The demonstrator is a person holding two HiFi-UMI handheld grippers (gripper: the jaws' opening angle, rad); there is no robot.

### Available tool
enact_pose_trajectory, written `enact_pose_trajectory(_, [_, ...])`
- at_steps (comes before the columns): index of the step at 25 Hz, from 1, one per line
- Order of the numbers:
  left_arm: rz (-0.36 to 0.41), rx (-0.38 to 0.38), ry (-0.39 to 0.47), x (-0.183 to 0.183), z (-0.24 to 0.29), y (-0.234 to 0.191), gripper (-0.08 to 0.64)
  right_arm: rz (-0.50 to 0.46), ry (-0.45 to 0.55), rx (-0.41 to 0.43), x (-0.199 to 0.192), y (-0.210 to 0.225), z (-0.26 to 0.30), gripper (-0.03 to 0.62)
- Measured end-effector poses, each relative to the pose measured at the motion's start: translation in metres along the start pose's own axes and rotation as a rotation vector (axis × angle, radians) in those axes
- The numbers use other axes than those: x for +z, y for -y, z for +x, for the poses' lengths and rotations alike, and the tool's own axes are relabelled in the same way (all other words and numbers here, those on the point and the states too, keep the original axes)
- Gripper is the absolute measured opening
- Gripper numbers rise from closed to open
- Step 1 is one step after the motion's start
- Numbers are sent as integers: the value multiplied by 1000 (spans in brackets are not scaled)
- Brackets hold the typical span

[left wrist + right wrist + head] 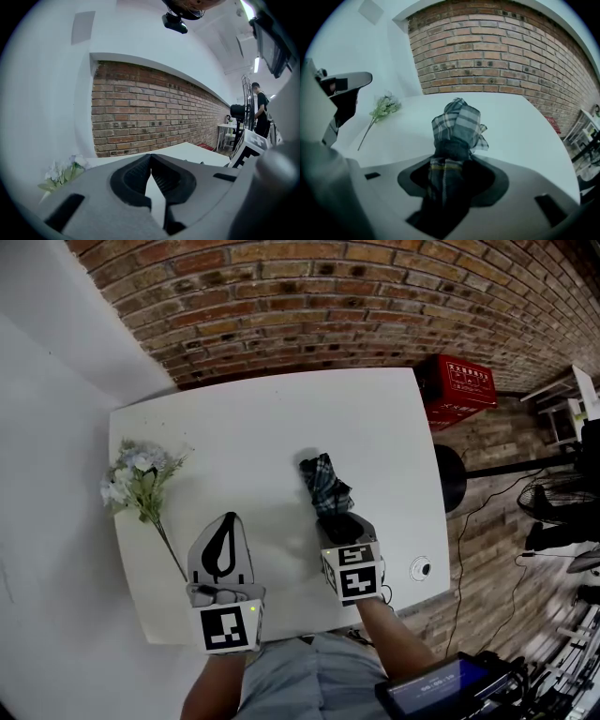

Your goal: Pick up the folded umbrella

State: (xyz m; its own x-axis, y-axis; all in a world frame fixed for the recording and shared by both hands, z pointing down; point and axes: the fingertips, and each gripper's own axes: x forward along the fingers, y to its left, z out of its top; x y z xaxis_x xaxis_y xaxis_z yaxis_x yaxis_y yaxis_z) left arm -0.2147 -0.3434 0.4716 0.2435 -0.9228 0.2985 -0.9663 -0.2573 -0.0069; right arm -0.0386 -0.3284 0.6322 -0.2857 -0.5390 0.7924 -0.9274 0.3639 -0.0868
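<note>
Fingers of right gripper [450,168] clamped on near end of folded umbrella [457,122]. Plaid cloth soft, likely slippery over stiff core; light. Fingers of left gripper [151,157] together, empty.

White table [253,427]; flower bunch [139,479] at left edge; brick wall [328,306] behind; red crate [461,388] on floor beside wall.

Right gripper [451,161] clamping the folded umbrella [457,123]
Its jaws are pressing on both sides of the plaid bundle (the darker end sitting deepest between them), over the white table [520,126]; an artificial flower bunch [384,107] is lying well to the left.
</note>
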Motion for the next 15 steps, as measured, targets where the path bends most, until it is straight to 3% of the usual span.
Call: enact_pose_trajectory(15, [16, 12, 13, 12, -6, 10, 8, 4, 68, 25, 14, 1, -11, 192])
